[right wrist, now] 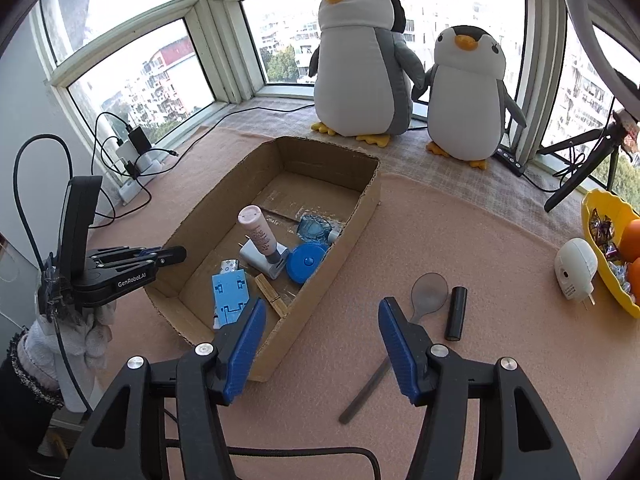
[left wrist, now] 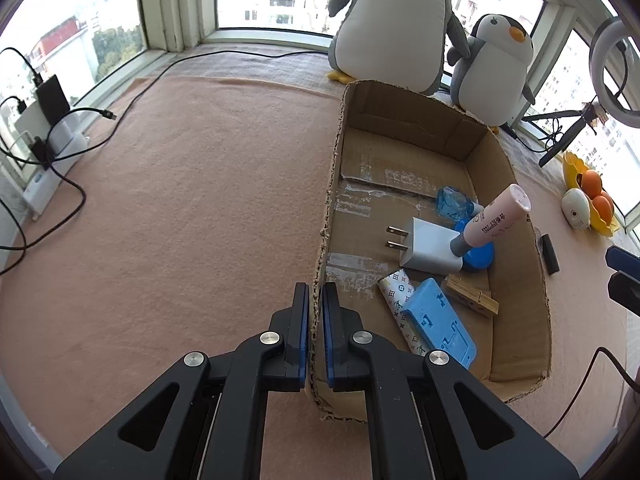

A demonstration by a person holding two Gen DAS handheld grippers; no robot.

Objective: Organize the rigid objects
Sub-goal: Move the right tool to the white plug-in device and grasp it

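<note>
An open cardboard box (left wrist: 516, 184) lies on the pink mat. My left gripper (left wrist: 316, 292) is shut on its near left wall, one finger inside and one outside. In the box are a pink tube (left wrist: 496, 220), a white charger (left wrist: 430, 250), a blue round case (left wrist: 478, 258), a wooden clothespin (left wrist: 472, 298) and a blue plastic piece (left wrist: 440, 324). My right gripper (right wrist: 322, 306) stands open and empty beside the box (right wrist: 288, 336). Just right of it, a grey spoon (right wrist: 428, 292) and a black cylinder (right wrist: 457, 314) lie on the mat.
Two plush penguins (right wrist: 360, 64) stand behind the box by the window. A white plug device (right wrist: 576, 270) and a yellow bowl (right wrist: 600, 216) with oranges sit at the right. A power strip with cables (left wrist: 52, 160) is at the left, a tripod (right wrist: 580, 172) at the back right.
</note>
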